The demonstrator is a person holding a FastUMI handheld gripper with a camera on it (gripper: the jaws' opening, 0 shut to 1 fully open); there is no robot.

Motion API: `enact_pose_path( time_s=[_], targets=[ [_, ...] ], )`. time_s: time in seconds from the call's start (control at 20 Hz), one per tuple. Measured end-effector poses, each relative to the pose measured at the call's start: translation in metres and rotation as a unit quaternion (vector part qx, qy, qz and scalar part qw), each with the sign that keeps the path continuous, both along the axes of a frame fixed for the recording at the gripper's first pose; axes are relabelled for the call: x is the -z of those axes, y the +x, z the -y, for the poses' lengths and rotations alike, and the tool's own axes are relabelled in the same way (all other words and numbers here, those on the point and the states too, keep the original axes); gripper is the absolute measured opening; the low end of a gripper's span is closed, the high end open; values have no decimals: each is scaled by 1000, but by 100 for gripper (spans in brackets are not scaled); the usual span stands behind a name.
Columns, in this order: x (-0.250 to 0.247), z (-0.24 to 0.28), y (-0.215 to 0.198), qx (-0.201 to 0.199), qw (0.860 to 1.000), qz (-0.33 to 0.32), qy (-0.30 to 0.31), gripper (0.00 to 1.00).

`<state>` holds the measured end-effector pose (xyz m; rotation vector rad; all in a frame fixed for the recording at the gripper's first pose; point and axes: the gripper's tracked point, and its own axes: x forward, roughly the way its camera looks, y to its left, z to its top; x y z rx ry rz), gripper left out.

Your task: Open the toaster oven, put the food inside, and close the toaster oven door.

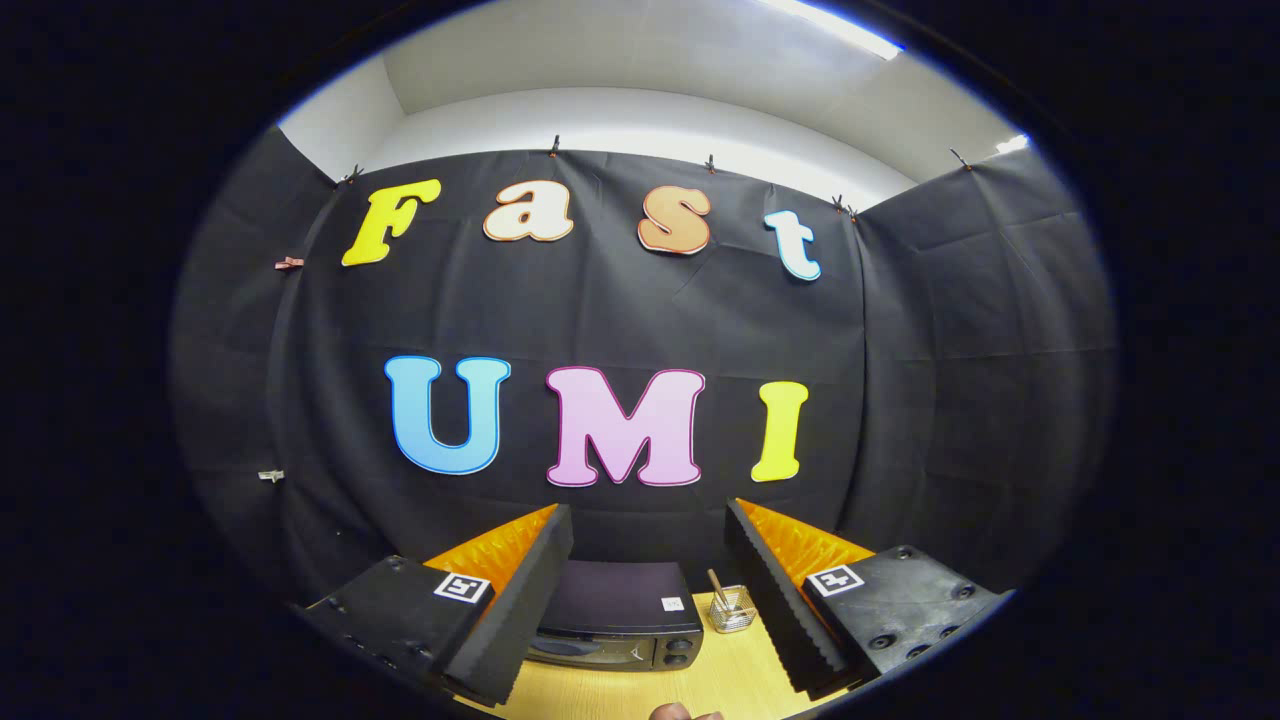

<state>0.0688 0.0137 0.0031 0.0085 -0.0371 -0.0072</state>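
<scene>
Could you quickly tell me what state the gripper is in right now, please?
Gripper: open and holding nothing; the toaster oven sits on the table beyond the fingers.

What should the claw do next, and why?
Probably drop lower and move toward the toaster oven: the claw is open and holds nothing, the oven sits beyond its fingers on the wooden table, and its door looks closed.

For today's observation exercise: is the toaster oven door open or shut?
Shut: the toaster oven door sits flush against its front, beyond the open gripper.
</scene>
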Motion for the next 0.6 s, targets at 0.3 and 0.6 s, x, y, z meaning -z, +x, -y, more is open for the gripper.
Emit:
enact_pose_path(
  time_s=[0.3, 0.6],
  targets=[
    [2, 1, 1, 4, 1000, -2, 0, 99],
    [2, 1, -1, 7, 1000, 1, -8, 99]
  ],
)
